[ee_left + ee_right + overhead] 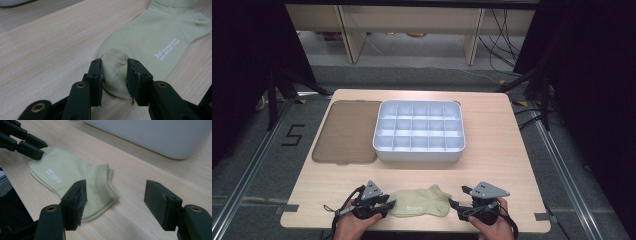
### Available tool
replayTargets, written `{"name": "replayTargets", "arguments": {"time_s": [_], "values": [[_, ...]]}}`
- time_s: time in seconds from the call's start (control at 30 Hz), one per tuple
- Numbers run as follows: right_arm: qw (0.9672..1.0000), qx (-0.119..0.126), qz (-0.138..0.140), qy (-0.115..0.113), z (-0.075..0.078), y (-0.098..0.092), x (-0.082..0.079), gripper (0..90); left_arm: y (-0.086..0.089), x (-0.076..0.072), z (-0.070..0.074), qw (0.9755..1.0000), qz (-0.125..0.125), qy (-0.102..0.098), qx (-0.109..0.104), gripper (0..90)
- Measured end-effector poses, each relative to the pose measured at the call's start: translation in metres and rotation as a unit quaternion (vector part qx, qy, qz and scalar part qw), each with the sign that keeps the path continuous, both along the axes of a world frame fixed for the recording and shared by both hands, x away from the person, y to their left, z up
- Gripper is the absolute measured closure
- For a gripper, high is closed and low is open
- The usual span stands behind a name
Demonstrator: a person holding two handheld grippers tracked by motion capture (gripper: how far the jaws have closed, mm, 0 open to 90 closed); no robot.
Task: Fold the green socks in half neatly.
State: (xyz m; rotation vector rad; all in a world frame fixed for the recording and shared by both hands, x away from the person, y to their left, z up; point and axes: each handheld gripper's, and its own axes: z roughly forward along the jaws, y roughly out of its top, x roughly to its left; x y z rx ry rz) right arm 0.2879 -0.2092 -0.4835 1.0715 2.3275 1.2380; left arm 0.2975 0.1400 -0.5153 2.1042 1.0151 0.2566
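Left claw (114, 75) pinching sock (150, 42) toe; right claw (120, 202) gaping beside cuff; tray (419, 131), mat (344, 131) beyond.

My light wooden table (492, 150) stands on grey floor (257, 190), where a black "5" (292, 135) is marked at the left. Beyond it I see pale wooden furniture legs (353, 35) and loose cables (507, 35), with dark curtains (592, 65) on both sides.

Both grippers, left (388, 204) and right (455, 206), are black, with brass rivets, grey three-cornered top plates and trailing black cables.
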Motion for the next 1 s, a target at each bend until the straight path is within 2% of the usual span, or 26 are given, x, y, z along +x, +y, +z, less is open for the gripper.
{"name": "replayTargets", "arguments": {"time_s": [0.03,0.1,0.13,0.17,0.2,0.23,0.27,0.3,0.33,0.37,0.43,0.47,0.5,0.53,0.63,0.67,0.77,0.8,0.83,0.93,1.0], "values": [[1.0000,-0.003,-0.002,0.004,0.000,0.000,-0.001,35.6,0.000,0.000,0.000,1.0000,0.000,-0.003,0.001,69.7],[1.0000,0.004,0.003,0.006,-0.001,0.001,0.000,35.4,0.000,0.000,-0.001,1.0000,0.001,-0.002,-0.004,75.2],[0.9998,0.014,0.004,0.015,0.000,0.003,-0.002,35.5,-0.001,-0.001,-0.001,0.9999,0.006,0.000,-0.009,76.9],[0.9994,0.021,0.018,0.022,0.000,0.004,-0.002,35.8,-0.002,-0.002,-0.001,0.9999,0.008,-0.002,-0.009,78.2],[0.9996,0.019,0.013,0.018,0.000,0.006,-0.003,36.2,-0.002,-0.001,-0.001,0.9999,0.008,-0.005,-0.005,80.0],[0.9995,0.019,0.018,0.019,-0.001,0.008,-0.002,37.3,-0.003,-0.002,0.000,0.9999,0.006,-0.005,-0.011,80.7],[0.9993,0.014,0.024,0.023,-0.001,0.010,-0.003,41.4,0.000,-0.001,0.001,0.9999,-0.009,-0.007,-0.005,81.4],[0.9992,0.015,0.033,0.018,-0.001,0.012,-0.003,45.1,0.000,-0.001,0.001,0.9999,-0.004,-0.006,-0.014,82.2],[0.9987,0.018,0.037,0.031,-0.001,0.014,-0.004,45.9,-0.001,-0.001,0.001,0.9997,-0.002,-0.009,-0.021,82.5],[0.9987,0.016,0.044,0.020,-0.002,0.017,-0.002,48.0,0.000,-0.001,0.002,0.9998,0.000,-0.009,-0.018,82.6],[0.9983,0.010,0.053,0.020,-0.003,0.023,-0.001,53.8,0.001,-0.001,0.003,0.9998,-0.004,-0.012,-0.012,83.0],[0.9978,0.009,0.062,0.022,-0.003,0.025,-0.001,56.4,0.001,-0.002,0.004,0.9997,0.000,-0.015,-0.021,83.1],[0.9978,0.009,0.062,0.022,-0.003,0.025,-0.001,56.4,0.001,-0.002,0.004,0.9997,0.000,-0.015,-0.021,83.2],[0.9969,0.000,0.076,0.021,-0.004,0.031,0.000,62.8,0.001,-0.002,0.005,0.9998,-0.010,-0.014,-0.013,83.3],[0.9969,-0.003,0.076,0.019,-0.005,0.040,0.001,70.2,0.000,-0.002,0.007,0.9996,-0.007,-0.021,-0.015,83.3],[0.9963,-0.008,0.083,0.021,-0.005,0.042,0.002,72.7,0.001,-0.002,0.008,0.9997,-0.008,-0.023,-0.006,83.3],[0.9950,-0.015,0.096,0.022,-0.007,0.049,0.003,80.7,0.002,-0.003,0.009,0.9997,-0.009,-0.021,-0.011,83.3],[0.9944,-0.017,0.102,0.020,-0.008,0.051,0.005,83.1,0.002,-0.003,0.011,0.9997,-0.001,-0.023,-0.012,83.3],[0.9938,-0.018,0.107,0.024,-0.009,0.053,0.006,85.0,0.002,-0.004,0.011,0.9995,-0.004,-0.025,-0.020,83.3],[0.9922,-0.013,0.121,0.026,-0.012,0.061,0.010,89.8,0.003,-0.004,0.011,0.9996,-0.011,-0.023,-0.015,83.3],[0.9915,-0.016,0.126,0.028,-0.013,0.066,0.013,90.0,0.003,-0.004,0.011,0.9995,-0.007,-0.022,-0.024,83.3]]}}
